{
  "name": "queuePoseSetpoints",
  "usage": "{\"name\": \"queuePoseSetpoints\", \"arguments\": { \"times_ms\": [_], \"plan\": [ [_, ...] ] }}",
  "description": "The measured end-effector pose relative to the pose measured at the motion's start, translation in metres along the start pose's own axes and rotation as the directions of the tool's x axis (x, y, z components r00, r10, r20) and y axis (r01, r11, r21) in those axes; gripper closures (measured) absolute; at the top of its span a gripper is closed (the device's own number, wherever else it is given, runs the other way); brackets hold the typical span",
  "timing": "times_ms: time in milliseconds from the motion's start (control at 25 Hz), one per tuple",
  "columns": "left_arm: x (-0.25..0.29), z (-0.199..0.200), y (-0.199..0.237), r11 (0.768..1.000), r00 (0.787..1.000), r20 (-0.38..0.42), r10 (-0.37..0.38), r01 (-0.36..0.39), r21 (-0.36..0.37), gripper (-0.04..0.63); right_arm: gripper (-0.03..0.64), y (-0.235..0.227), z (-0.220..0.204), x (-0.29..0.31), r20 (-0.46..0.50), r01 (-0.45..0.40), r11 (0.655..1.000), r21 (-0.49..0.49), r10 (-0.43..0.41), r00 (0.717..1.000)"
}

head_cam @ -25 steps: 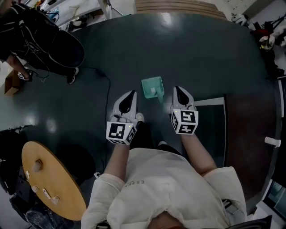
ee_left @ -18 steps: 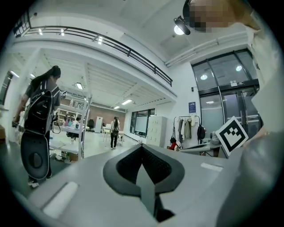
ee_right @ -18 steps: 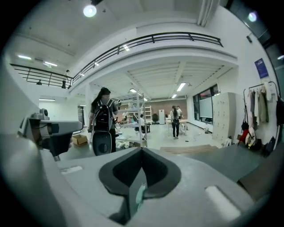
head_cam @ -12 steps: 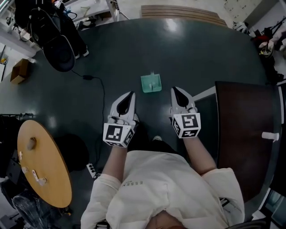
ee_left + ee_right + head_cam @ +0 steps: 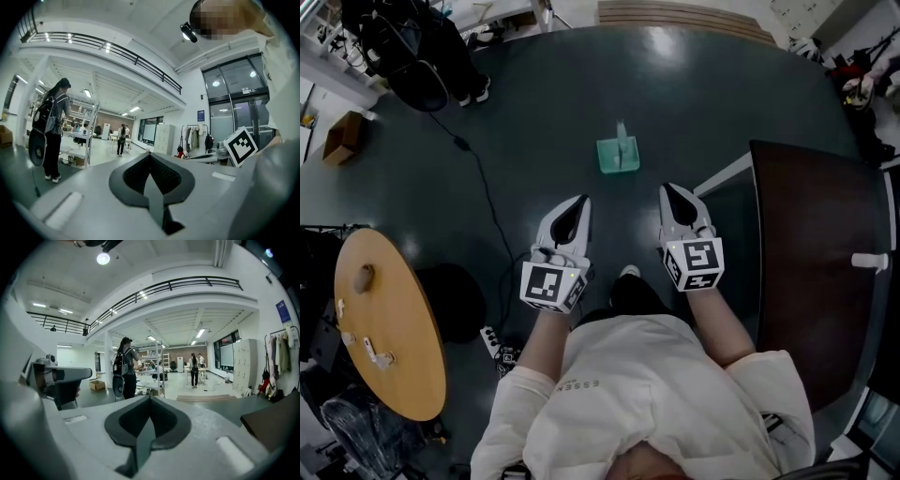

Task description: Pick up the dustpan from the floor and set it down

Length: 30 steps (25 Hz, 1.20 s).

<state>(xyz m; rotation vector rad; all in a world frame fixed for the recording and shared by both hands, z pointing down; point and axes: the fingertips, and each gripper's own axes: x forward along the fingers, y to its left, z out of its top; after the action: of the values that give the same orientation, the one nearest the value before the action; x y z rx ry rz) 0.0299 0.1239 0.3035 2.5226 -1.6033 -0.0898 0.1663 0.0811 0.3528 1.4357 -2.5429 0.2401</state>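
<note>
A teal dustpan [image 5: 618,156] lies on the dark floor, its thin handle pointing away from me. It shows only in the head view. My left gripper [image 5: 578,202] hangs at the near left of it and my right gripper [image 5: 667,191] at the near right, both well short of it and above the floor. Each one is shut with nothing between its jaws. In the left gripper view the left gripper [image 5: 150,157] points out level across the hall. In the right gripper view the right gripper [image 5: 150,400] tips slightly down; no dustpan shows in either.
A round wooden table [image 5: 389,328] stands at the left and a dark brown tabletop [image 5: 816,253] at the right. A black cable [image 5: 478,187] runs over the floor to a power strip [image 5: 492,342]. A person with a backpack [image 5: 403,47] stands at the far left, near a cardboard box [image 5: 342,136].
Both grippers have drawn back from the dustpan and risen a little, so the gap to it has grown. The dustpan stays on the floor. Both grippers stay shut.
</note>
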Motion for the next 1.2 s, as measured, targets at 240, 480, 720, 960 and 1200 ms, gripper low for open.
{"name": "queuePoseSetpoints", "arguments": {
  "times_ms": [240,480,720,960,1200],
  "plan": [
    [-0.063,0.003,-0.026,1.000,1.000,0.025,-0.014,0.014,-0.001,0.580,0.624,0.038,0.000,-0.060,0.023,0.018,1.000,-0.017,-0.017,1.000],
    [-0.139,0.003,-0.060,0.999,0.999,0.034,-0.038,0.038,0.002,0.581,0.624,0.087,-0.009,-0.129,0.030,0.030,0.999,-0.032,-0.029,0.999],
    [-0.196,0.001,-0.086,0.999,0.998,0.039,-0.049,0.049,0.004,0.581,0.624,0.117,-0.017,-0.188,0.062,0.066,0.997,-0.035,-0.063,0.996],
    [-0.233,0.003,-0.110,0.999,0.998,0.055,-0.043,0.042,0.017,0.581,0.624,0.133,-0.026,-0.227,0.068,0.051,0.999,-0.017,-0.050,0.996],
    [-0.256,0.007,-0.128,0.999,0.997,0.071,-0.034,0.032,0.028,0.581,0.624,0.145,-0.031,-0.255,0.078,0.023,1.000,0.006,-0.023,0.997]
  ]
}}
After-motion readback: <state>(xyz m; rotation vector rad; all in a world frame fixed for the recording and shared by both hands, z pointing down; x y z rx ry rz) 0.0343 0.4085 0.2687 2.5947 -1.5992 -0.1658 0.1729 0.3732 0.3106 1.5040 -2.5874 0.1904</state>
